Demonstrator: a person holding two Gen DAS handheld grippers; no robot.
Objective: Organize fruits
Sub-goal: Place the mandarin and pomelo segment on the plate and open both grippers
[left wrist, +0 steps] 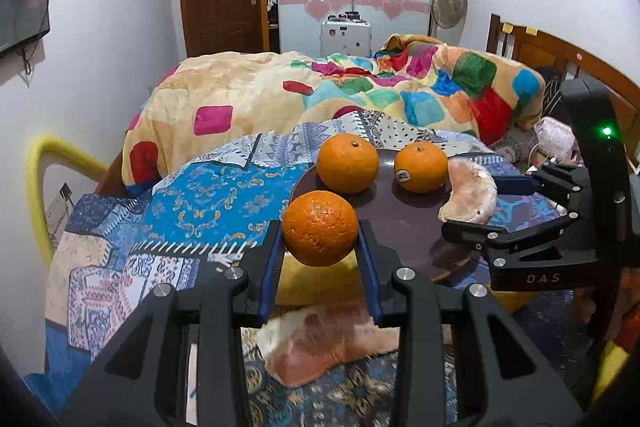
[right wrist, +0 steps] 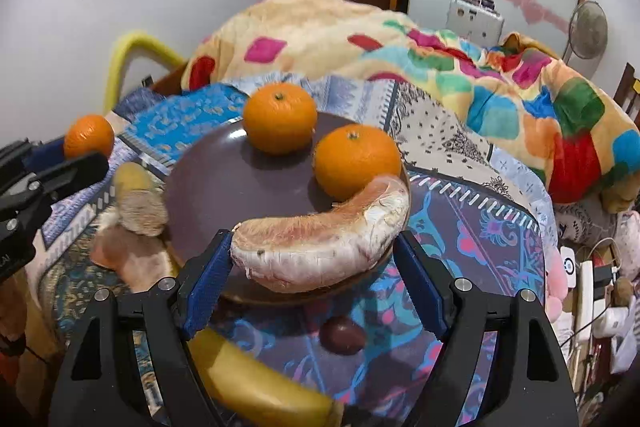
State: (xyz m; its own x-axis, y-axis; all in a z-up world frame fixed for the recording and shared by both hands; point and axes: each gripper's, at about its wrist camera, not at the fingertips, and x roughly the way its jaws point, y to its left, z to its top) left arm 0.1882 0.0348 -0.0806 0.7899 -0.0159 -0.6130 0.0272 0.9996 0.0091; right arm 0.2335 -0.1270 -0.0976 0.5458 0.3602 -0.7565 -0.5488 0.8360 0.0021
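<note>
My left gripper (left wrist: pixel 320 241) is shut on an orange (left wrist: pixel 320 227) and holds it above the bedspread, just left of a dark brown plate (left wrist: pixel 400 223). Two oranges (left wrist: pixel 348 163) (left wrist: pixel 421 167) sit on the plate's far side. My right gripper (right wrist: pixel 316 263) is shut on a curved pomelo wedge (right wrist: pixel 320 247) over the plate's (right wrist: pixel 224 195) near edge; it also shows in the left wrist view (left wrist: pixel 474 195). The left gripper's orange shows in the right wrist view (right wrist: pixel 89 135) at far left.
More pomelo pieces (left wrist: pixel 324 343) (right wrist: pixel 138 203) lie on the patterned bedspread (left wrist: pixel 200 195) beside the plate. A yellow peel piece (right wrist: pixel 256 383) and a small dark round fruit (right wrist: pixel 343 335) lie below my right gripper. A colourful blanket (left wrist: pixel 360 87) is heaped behind.
</note>
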